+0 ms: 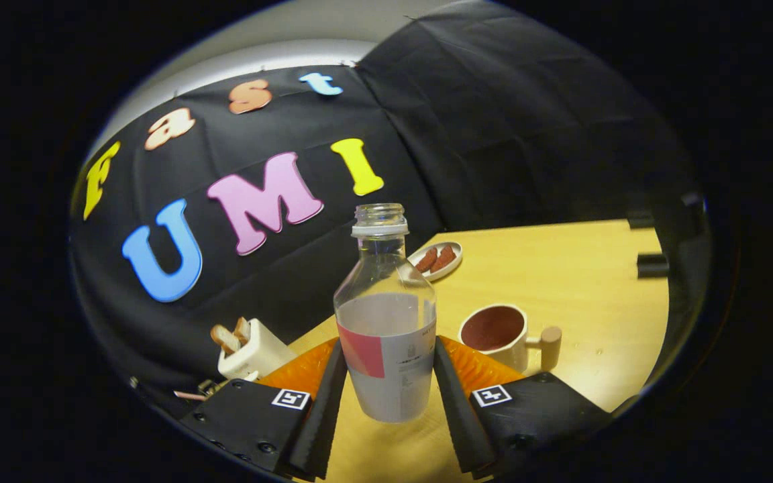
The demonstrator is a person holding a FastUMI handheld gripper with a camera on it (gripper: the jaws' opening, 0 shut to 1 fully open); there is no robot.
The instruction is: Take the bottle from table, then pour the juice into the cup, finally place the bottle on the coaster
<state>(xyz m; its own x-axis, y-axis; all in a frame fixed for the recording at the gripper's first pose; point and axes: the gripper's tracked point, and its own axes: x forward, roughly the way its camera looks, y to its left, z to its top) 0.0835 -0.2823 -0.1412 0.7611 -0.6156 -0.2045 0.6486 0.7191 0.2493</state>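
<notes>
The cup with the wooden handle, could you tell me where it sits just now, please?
In the gripper view the cup stands on the wooden table, just beyond the hand-held gripper and beside the bottle between its fingers.

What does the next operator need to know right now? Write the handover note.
Gripper: shut on the bottle, one finger pressing each side of its lower body.
Bottle: uncapped, upright, part full, between the fingers over the table.
Cup: just ahead, beside the fingers, on the table.
Coaster: orange, behind the bottle.
Done: bottle grasped.
Left: pour into the cup, set the bottle on the coaster.
</notes>
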